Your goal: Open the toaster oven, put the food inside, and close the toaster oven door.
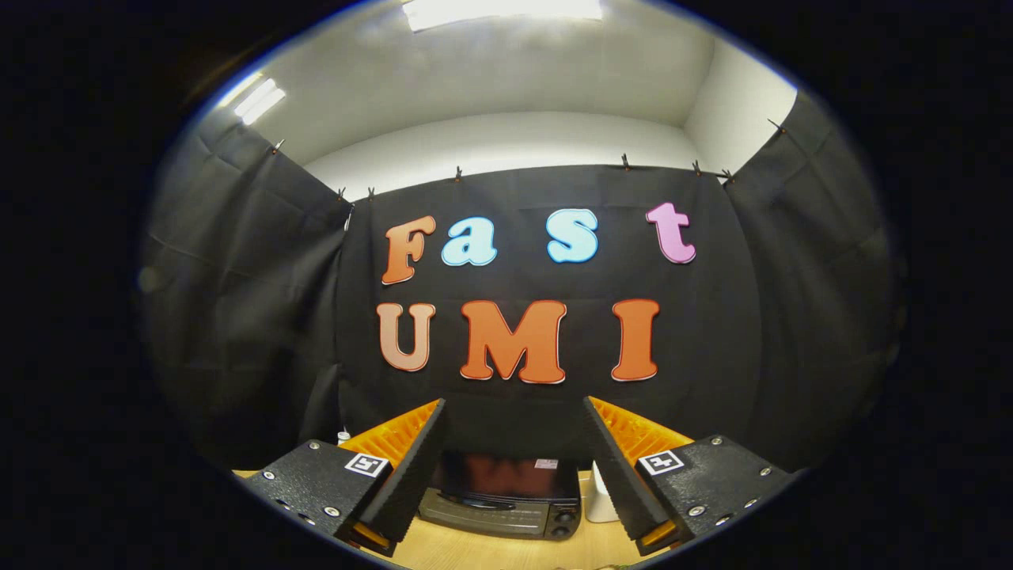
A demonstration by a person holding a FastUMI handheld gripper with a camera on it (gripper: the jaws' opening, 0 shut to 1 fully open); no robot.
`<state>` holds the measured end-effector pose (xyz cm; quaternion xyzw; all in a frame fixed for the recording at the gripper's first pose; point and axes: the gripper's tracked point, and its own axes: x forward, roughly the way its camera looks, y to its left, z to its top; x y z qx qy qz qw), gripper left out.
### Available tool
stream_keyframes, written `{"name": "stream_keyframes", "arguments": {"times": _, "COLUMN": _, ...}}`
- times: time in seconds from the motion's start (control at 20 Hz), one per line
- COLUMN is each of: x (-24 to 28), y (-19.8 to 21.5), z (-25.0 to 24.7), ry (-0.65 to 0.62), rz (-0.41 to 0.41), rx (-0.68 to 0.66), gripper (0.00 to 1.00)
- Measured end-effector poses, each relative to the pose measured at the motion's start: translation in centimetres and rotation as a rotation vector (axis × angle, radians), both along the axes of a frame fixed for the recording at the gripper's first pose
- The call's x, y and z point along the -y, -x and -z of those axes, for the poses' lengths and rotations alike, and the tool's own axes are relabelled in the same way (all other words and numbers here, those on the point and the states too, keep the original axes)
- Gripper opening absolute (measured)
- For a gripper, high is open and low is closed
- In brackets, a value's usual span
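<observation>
Just past the left finger point(411, 467) a small white-capped thing point(343, 435) peeks up near the booth wall, too small to identify. The gripper point(514, 467) is spread wide and holds nothing. Framed between the fingers, ahead and lower, sits the toaster oven point(502, 499) on the wooden table point(491, 554). Its long axis runs crosswise to the fingers and its front faces the gripper; the door looks closed, with the knobs point(563, 522) at its right end. A white container point(599, 499) stands just beside the oven, behind the right finger point(621, 467). Bare tabletop lies in front of the oven, giving room to descend toward the door. The food cannot be made out.
</observation>
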<state>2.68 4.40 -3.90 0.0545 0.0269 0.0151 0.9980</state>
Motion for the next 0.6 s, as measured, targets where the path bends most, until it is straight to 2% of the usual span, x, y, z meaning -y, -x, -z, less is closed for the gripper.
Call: {"name": "stream_keyframes", "arguments": {"times": 0.6, "x": -5.9, "y": -5.9, "z": 14.0, "ry": 0.017, "rz": -0.011, "rx": -0.173, "gripper": 0.99}}
